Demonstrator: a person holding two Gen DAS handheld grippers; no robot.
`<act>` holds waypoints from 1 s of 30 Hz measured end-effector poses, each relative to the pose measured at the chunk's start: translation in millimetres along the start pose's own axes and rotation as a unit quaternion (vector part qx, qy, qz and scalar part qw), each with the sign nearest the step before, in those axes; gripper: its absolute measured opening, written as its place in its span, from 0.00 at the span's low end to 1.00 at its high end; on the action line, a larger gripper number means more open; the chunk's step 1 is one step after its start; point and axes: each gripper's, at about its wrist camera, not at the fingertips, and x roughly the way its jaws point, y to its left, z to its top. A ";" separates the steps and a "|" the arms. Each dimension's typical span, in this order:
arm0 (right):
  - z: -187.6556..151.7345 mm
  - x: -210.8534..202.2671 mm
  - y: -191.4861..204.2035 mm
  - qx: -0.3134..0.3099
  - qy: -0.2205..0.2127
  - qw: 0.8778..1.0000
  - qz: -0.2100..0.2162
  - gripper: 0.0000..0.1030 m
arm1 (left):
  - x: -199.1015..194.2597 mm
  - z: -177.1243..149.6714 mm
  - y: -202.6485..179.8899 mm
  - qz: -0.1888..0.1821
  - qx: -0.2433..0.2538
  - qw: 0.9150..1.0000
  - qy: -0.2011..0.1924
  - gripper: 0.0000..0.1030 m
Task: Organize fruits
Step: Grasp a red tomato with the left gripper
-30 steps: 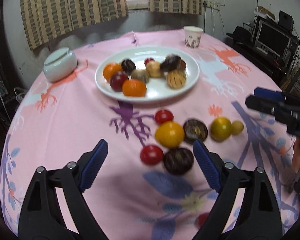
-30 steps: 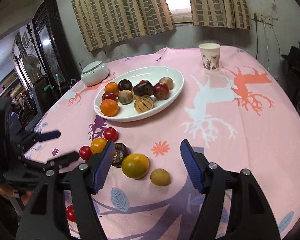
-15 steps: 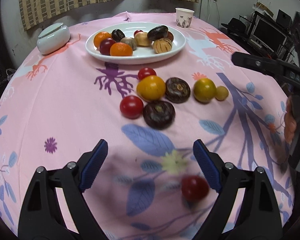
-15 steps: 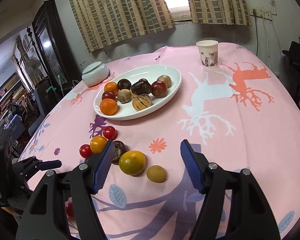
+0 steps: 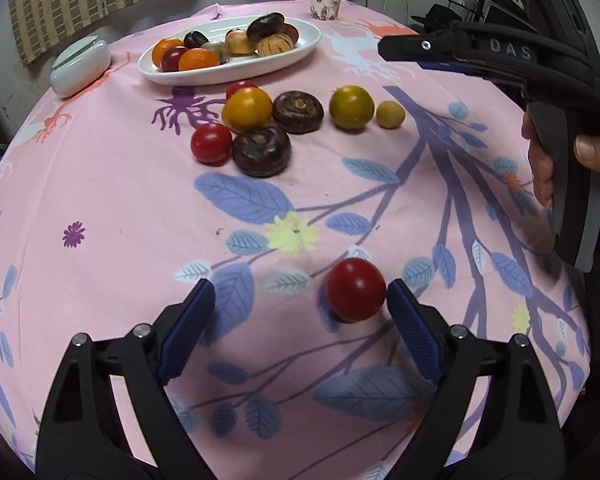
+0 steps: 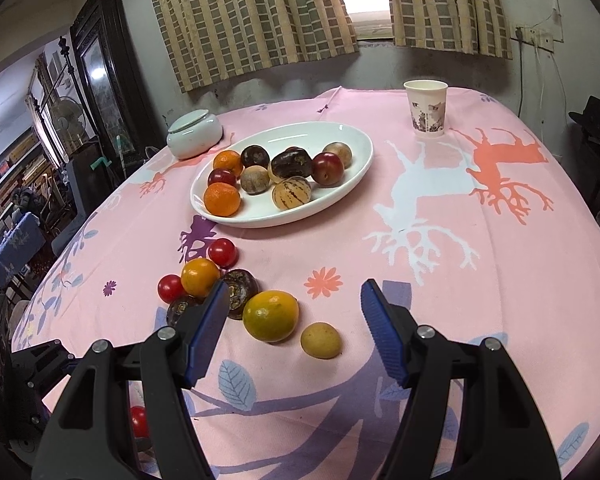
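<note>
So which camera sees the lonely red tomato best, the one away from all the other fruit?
The left wrist view. There the red tomato sits whole and close, between the open fingers of the left gripper, nearer the right finger. The right wrist view shows only a sliver of it, low on the left, behind the right gripper's own finger.

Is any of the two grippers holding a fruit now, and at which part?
Nothing is held. The left gripper is open around the red tomato, which lies on the cloth. The right gripper is open too.
</note>
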 end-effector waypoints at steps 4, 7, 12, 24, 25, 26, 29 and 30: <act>-0.4 -1.3 2.3 -0.005 -0.003 1.000 0.002 0.66 | 3.8 -1.2 -5.2 -0.013 0.014 1.000 0.004 0.54; -0.8 -1.0 2.5 -0.006 -0.002 1.000 0.000 0.66 | 3.0 0.9 -6.2 -0.028 0.014 1.000 -0.002 0.39; -0.6 0.4 0.5 -0.002 0.000 1.000 -0.002 0.66 | 0.9 8.2 -3.3 -0.020 0.019 0.999 -0.017 0.31; -5.0 9.7 1.3 -0.009 -0.006 1.000 -0.019 0.66 | -6.6 29.8 73.6 0.020 -0.060 0.997 -0.042 0.31; -5.6 9.3 5.2 -0.017 -0.011 1.000 -0.018 0.66 | -6.7 32.5 83.6 0.023 -0.076 0.996 -0.047 0.31; -6.3 8.6 12.3 -0.029 -0.016 0.999 -0.018 0.66 | -6.5 35.0 93.0 0.025 -0.090 0.994 -0.054 0.31; -7.9 6.6 39.1 -0.073 -0.009 0.997 0.010 0.66 | -2.7 35.5 108.4 0.037 -0.112 0.991 -0.067 0.31; -9.2 7.0 53.4 -0.094 0.004 0.995 0.037 0.66 | -0.4 34.1 110.0 0.040 -0.108 0.991 -0.068 0.31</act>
